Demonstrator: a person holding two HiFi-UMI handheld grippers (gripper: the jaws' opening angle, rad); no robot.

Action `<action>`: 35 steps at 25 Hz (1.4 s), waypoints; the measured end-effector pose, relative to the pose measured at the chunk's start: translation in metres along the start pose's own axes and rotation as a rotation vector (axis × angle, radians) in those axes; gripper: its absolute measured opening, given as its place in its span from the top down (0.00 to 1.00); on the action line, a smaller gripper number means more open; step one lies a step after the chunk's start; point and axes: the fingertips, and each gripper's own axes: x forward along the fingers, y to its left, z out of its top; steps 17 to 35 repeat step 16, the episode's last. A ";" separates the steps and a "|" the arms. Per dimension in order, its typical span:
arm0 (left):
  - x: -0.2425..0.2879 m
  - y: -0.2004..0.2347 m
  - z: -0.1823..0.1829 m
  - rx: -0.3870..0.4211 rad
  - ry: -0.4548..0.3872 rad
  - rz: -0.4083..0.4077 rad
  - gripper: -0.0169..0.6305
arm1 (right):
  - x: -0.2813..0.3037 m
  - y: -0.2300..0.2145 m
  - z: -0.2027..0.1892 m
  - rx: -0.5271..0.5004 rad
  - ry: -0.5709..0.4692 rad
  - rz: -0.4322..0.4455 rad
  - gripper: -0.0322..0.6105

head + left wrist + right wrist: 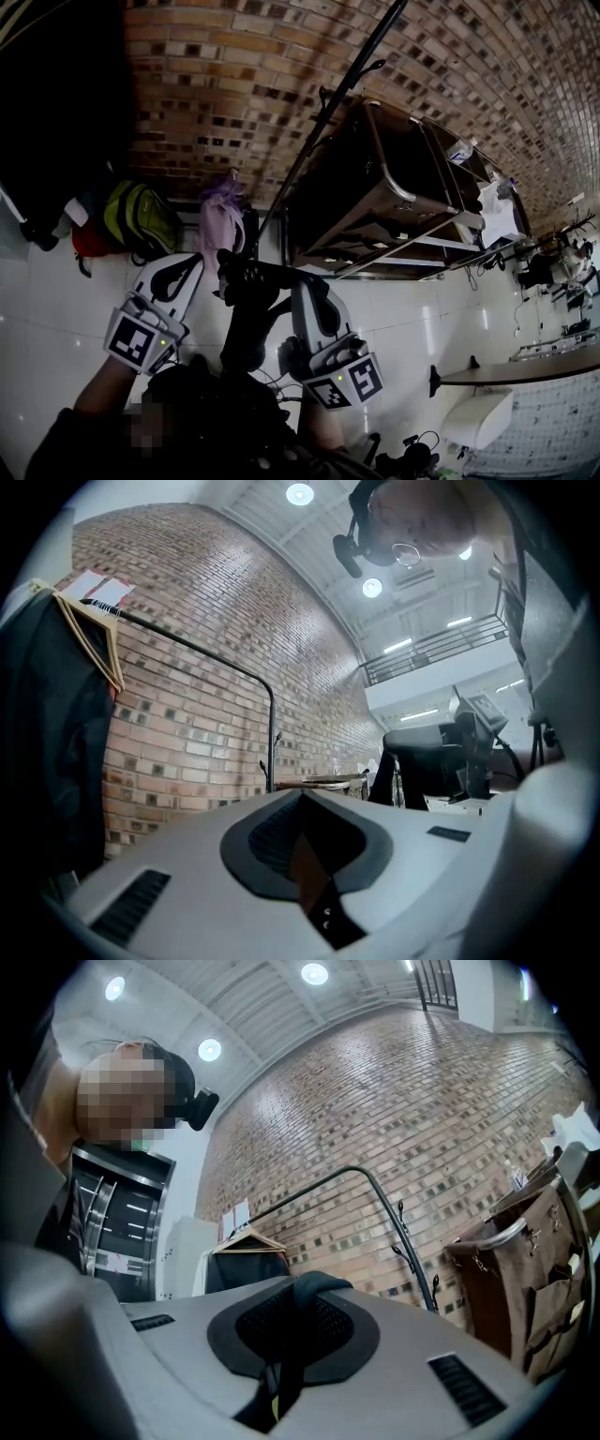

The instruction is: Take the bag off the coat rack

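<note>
Left gripper (300, 841): fingers together, clamped on a thin dark strap (315, 897) that ran out through the seam towards me. Two small rivets showed on it.

Right gripper (291, 1321): fingers together too, pinching a black strap (281, 1372) whose loop humped over the top of the pads.

Head view: the bag (246, 323), black, hung between the two grippers and close in front of my body, above the pale tiled floor (56, 309). Its lower end merged with my dark clothing, so I could not trace its outline there.

The coat rack (328, 112) stood ahead of me as a black bent bar with small hooks. Both gripper views showed open space between the fingers and the bar, and I saw no hook through either strap. A dark coat on a wooden hanger (56, 696) hung on the rail.

Further off, a green-yellow backpack (141, 217), a red bag (94, 242) and a purple one (220, 220) sat at the foot of the brick wall (234, 84). A brown cart (375, 187) stood beside the rack.

Judgement: the lift-off looked done, and the step in hand was the carry-away. The next move called for both grips to hold evenly while I backed the bag clear and found a place to set it down. No desk showed nearby.
</note>
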 end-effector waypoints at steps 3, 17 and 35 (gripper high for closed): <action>0.004 -0.011 0.003 -0.010 -0.009 0.011 0.91 | -0.009 -0.002 -0.002 -0.004 0.016 0.014 0.92; 0.011 -0.045 0.011 -0.024 -0.029 0.065 0.91 | -0.044 -0.015 -0.006 0.055 0.074 0.052 0.92; 0.011 -0.045 0.011 -0.024 -0.029 0.065 0.91 | -0.044 -0.015 -0.006 0.055 0.074 0.052 0.92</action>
